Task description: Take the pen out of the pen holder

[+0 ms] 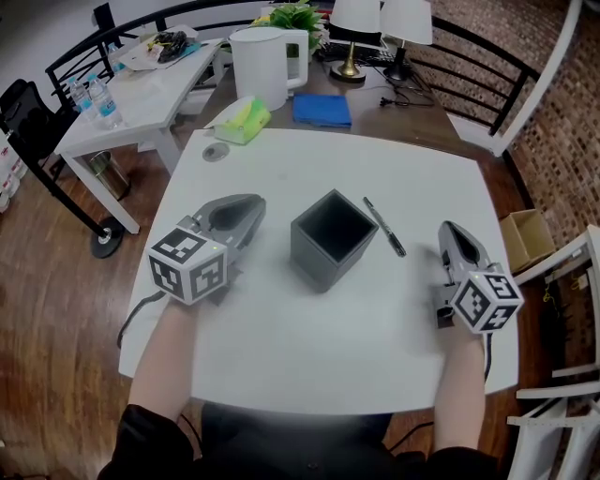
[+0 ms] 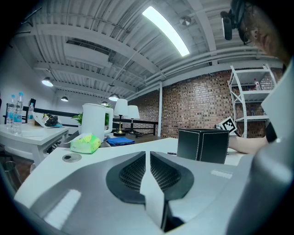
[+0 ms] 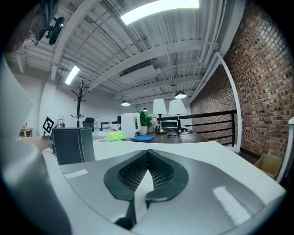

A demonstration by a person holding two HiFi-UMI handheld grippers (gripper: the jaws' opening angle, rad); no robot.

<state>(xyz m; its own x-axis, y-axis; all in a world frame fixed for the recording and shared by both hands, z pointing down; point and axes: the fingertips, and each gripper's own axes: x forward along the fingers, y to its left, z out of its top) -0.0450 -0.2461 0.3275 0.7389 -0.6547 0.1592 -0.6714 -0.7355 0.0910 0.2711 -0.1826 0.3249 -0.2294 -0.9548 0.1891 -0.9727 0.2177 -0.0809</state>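
Observation:
A dark grey square pen holder (image 1: 328, 239) stands upright in the middle of the white table (image 1: 309, 347), and its inside looks empty. A black pen (image 1: 384, 226) lies flat on the table just right of the holder. My left gripper (image 1: 253, 201) rests on the table to the holder's left, jaws shut with nothing between them. My right gripper (image 1: 447, 227) rests to the right of the pen, also shut and empty. The holder shows at the right in the left gripper view (image 2: 203, 144) and at the left in the right gripper view (image 3: 69, 146).
At the far side stand a white kettle (image 1: 262, 64), a green tissue pack (image 1: 240, 120), a blue cloth (image 1: 321, 110) and two lamps (image 1: 380, 23). A small round disc (image 1: 215, 153) lies near the table's far left corner. A cardboard box (image 1: 525, 234) sits on the floor at right.

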